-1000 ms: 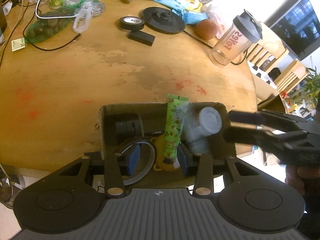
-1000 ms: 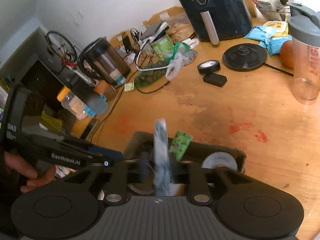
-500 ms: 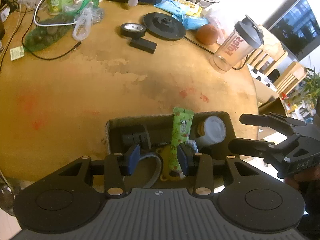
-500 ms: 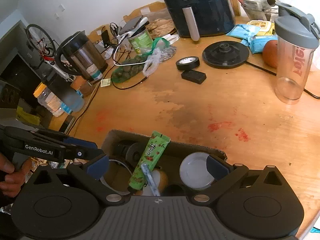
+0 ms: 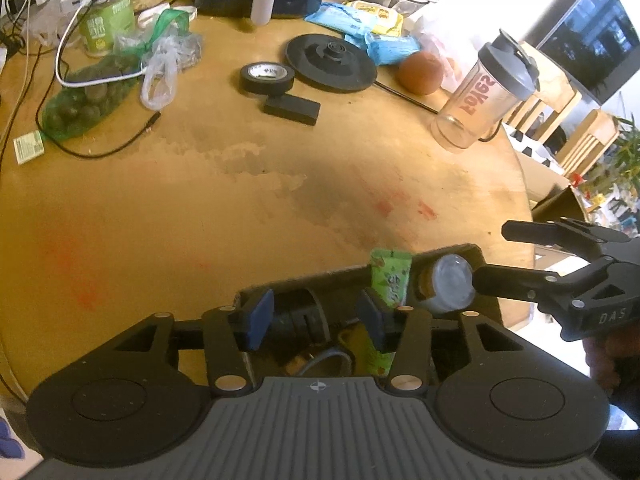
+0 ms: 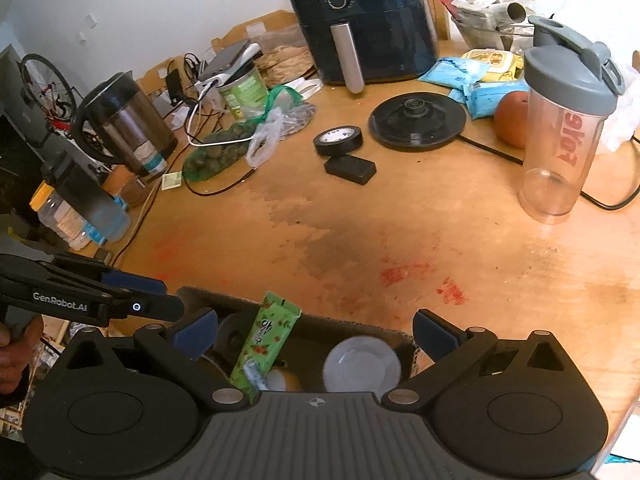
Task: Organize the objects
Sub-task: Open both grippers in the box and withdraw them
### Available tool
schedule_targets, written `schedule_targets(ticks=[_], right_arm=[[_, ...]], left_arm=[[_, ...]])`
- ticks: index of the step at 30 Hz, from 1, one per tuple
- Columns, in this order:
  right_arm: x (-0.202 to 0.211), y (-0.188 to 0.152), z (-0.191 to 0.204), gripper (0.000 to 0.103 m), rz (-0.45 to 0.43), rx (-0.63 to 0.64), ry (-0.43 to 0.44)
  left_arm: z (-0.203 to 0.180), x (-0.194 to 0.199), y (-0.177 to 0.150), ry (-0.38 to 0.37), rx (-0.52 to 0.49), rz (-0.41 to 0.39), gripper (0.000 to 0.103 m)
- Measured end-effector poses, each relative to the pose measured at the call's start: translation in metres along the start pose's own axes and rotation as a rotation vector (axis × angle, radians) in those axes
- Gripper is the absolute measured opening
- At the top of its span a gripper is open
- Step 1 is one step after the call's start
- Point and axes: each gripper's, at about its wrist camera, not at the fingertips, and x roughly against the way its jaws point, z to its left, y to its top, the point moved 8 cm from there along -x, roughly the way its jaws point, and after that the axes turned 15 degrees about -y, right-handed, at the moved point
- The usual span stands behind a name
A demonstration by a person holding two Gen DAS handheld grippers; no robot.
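A cardboard box (image 5: 304, 280) stands at the table's near edge. In it a green snack packet (image 5: 390, 278) leans upright beside a grey-lidded jar (image 5: 452, 282), with a black part (image 5: 304, 316) and a tape ring (image 5: 324, 362) lower down. My left gripper (image 5: 316, 316) hangs over the box's left half. Its jaws are opening and nothing is pressed between the blue pads. In the right wrist view my right gripper (image 6: 316, 332) stands wide open and empty above the same box (image 6: 224, 296), over the packet (image 6: 268, 336) and the jar lid (image 6: 362, 364).
Farther back on the wooden table (image 6: 400, 216) are a black tape roll (image 6: 338, 141), a small black block (image 6: 351, 169), a kettle base (image 6: 418, 120), a shaker bottle (image 6: 560, 128), an orange (image 6: 512, 118), an air fryer (image 6: 360, 16) and a net bag of green fruit (image 6: 220, 156).
My right gripper opened wide and let go of a slim grey tube, which now lies in the box. My left gripper slid left over the box and its jaws widened a little.
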Motion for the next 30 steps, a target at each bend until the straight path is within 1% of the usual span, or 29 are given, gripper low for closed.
schedule_targets(ticks=[2, 18, 20, 21, 30], right_arm=[[-0.002, 0.002, 0.0, 0.103, 0.001, -0.003, -0.008], [-0.016, 0.018, -0.002, 0.103, 0.011, -0.008, -0.056], [-0.018, 0.02, -0.002, 0.103, 0.014, -0.006, -0.06], [-0.018, 0.021, -0.002, 0.103, 0.015, -0.005, -0.063], [-0.024, 0.029, -0.001, 0.103, 0.017, 0.008, -0.077]], left_arm=[[0.002, -0.001, 0.004, 0.007, -0.011, 0.0, 0.053], [0.019, -0.011, 0.035, 0.054, -0.056, 0.0, 0.058], [0.021, -0.012, 0.038, 0.059, -0.061, -0.002, 0.066], [0.022, -0.012, 0.04, 0.063, -0.064, -0.005, 0.068], [0.028, -0.016, 0.049, 0.078, -0.073, -0.008, 0.073]])
